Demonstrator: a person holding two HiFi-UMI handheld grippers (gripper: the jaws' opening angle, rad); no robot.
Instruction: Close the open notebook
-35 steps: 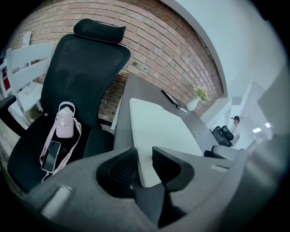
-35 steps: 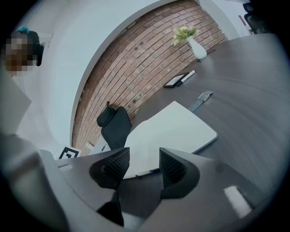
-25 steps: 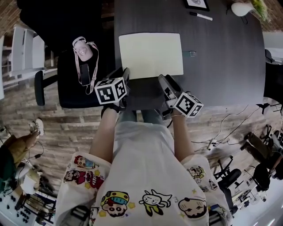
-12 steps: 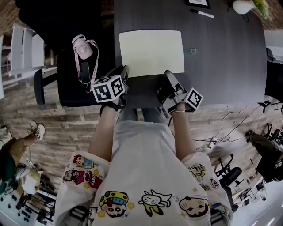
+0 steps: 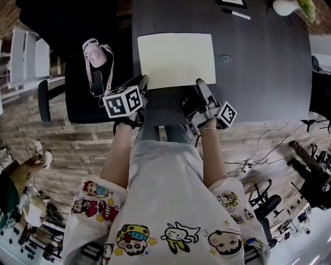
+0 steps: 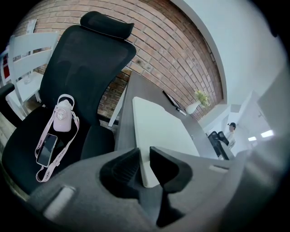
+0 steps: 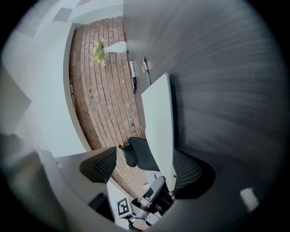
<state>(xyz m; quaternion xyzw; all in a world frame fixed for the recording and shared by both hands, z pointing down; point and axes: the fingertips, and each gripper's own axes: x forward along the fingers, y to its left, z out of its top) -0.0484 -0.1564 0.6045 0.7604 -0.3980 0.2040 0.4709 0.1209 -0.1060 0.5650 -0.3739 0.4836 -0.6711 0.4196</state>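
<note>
The open notebook [image 5: 176, 59] lies flat on the dark table [image 5: 258, 77], blank cream pages up. My left gripper [image 5: 142, 83] sits at its near left corner, pointing down and forward. In the left gripper view its jaws [image 6: 144, 156] are closing to a narrow gap, with the page edge [image 6: 158, 127] showing through it and no pad pressing on it. My right gripper [image 5: 199, 85] is rolled on its side at the near right corner. In the right gripper view it [image 7: 142, 165] stands wide open, and the notebook's edge [image 7: 161, 118] runs between its jaws, close to the one beside the table.
A black office chair [image 5: 85, 98] stands left of the table with a pink pouch on a strap [image 5: 95, 54] and a phone [image 5: 98, 83] on its seat. A marker pen [image 5: 238, 14] and a white vase [image 5: 287, 8] sit at the table's far side. Cables lie on the floor at right.
My right gripper has rolled onto its side, opened wider and edged up to the notebook's near right corner. The left gripper has stayed at the near left corner.
</note>
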